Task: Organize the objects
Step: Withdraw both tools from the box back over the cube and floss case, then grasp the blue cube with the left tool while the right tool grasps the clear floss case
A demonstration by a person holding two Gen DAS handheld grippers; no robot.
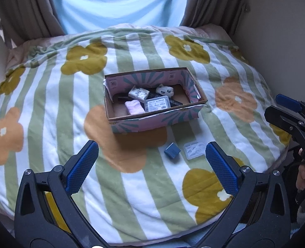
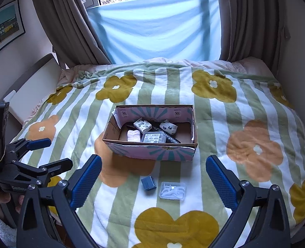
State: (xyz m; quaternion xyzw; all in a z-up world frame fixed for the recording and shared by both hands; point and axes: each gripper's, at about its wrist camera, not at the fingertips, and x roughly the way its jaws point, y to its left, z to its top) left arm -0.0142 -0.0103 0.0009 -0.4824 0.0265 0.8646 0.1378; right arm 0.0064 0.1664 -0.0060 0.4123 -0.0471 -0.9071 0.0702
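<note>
An open cardboard box (image 1: 152, 122) (image 2: 152, 152) sits mid-bed on the flowered blanket. Inside lie a pink cloth (image 1: 133, 107), a clear labelled case (image 1: 157, 103) (image 2: 154, 138), two white patterned packets (image 1: 138, 92) (image 1: 165, 90) and dark items. In front of the box on the blanket lie a small blue box (image 1: 172, 150) (image 2: 148, 183) and a clear case of white picks (image 1: 194, 150) (image 2: 172, 190). My left gripper (image 1: 152, 163) is open and empty, short of these two. My right gripper (image 2: 153, 177) is open and empty, with both small items between its fingers' line of sight.
The striped blanket (image 1: 49, 103) (image 2: 235, 124) covers the bed. Curtains (image 2: 65, 20) and a blue sheet (image 2: 156, 26) hang at the far end. A wall runs along the right (image 2: 297, 51). The right gripper shows at the right edge of the left wrist view (image 1: 293, 115); the left gripper shows at the left of the right wrist view (image 2: 38, 155).
</note>
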